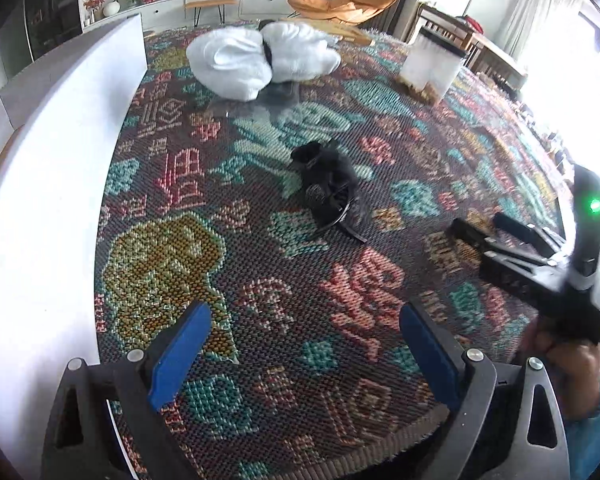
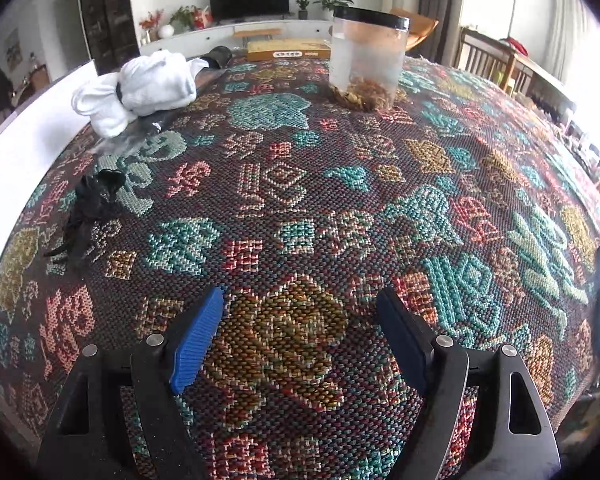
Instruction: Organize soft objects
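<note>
A crumpled black soft item with straps point(image 1: 330, 186) lies mid-table on the patterned woven cloth point(image 1: 260, 280); it also shows in the right wrist view point(image 2: 90, 208) at the left. A white fluffy bundle tied in the middle with a black band point(image 1: 260, 58) lies at the far side, also in the right wrist view point(image 2: 140, 88). My left gripper point(image 1: 304, 344) is open and empty above the near cloth. My right gripper point(image 2: 300, 332) is open and empty; it shows in the left wrist view point(image 1: 496, 236) at the right, low over the cloth.
A clear jar with a black lid and brown bits inside point(image 2: 366, 60) stands at the far side, also in the left wrist view point(image 1: 432, 66). A flat yellow box point(image 2: 288, 50) lies behind it. A white board point(image 1: 40, 200) runs along the table's left edge.
</note>
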A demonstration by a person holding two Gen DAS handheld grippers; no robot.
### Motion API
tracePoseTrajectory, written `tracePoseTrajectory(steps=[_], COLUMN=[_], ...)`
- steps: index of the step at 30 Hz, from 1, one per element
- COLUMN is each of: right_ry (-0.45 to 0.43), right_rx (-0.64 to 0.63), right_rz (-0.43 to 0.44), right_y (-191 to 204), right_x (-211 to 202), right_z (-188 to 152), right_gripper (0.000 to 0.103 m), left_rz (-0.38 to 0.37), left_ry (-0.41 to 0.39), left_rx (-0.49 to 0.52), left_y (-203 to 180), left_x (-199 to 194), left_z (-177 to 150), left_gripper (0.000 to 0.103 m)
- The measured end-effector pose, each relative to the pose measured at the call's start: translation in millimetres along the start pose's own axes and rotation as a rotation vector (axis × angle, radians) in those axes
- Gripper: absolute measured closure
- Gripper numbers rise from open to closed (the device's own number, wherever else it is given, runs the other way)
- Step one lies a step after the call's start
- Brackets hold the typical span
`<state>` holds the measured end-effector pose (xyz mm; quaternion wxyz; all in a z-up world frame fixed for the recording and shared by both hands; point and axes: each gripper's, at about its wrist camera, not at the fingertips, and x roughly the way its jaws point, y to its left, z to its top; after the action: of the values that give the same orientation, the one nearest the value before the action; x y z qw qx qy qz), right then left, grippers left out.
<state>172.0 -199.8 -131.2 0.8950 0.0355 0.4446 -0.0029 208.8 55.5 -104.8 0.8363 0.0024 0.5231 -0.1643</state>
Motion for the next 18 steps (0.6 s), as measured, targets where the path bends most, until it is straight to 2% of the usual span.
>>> tracePoseTrajectory(steps=[2,3,5,9,11,18], right_ry=[-0.004,-0.004,-0.003,-0.008,-0.009,-0.009], right_rx=[0.014,0.009,-0.008,-0.005,-0.005,-0.003], right_rz=[0.011,0.006,-0.010,-0.007,-0.006,-0.006], right_y=[-4.2,-2.6,3.0,3.3,3.5,4.5], right_x=[1.4,-2.3,-5.3,-6.2,-7.0,-8.5], right_z=[0.9,1.2,-0.2,-2.0,-2.7,-3.3], right_gripper=[0.021,0.021,0.021,0.018,0.018,0.018], left_rz=[0.016,0.027,0.060,0.134,0.128,0.132], left_ry=[0.014,-0.022,-0.022,-0.005,-0.004,0.044], left_rx=[-0.015,-0.002,0.009,0.091,0.068,0.089], left_y=[6.6,6.5,5.6,-7.1,-7.5,-7.8], left_x=[16.1,15.4,20.7,33.3,34.9,32.7], left_z=[-0.9,-1.1,0.8,0.7,3.2,0.1], left_gripper=[0.008,0.008,0.007,0.000,0.000,0.000])
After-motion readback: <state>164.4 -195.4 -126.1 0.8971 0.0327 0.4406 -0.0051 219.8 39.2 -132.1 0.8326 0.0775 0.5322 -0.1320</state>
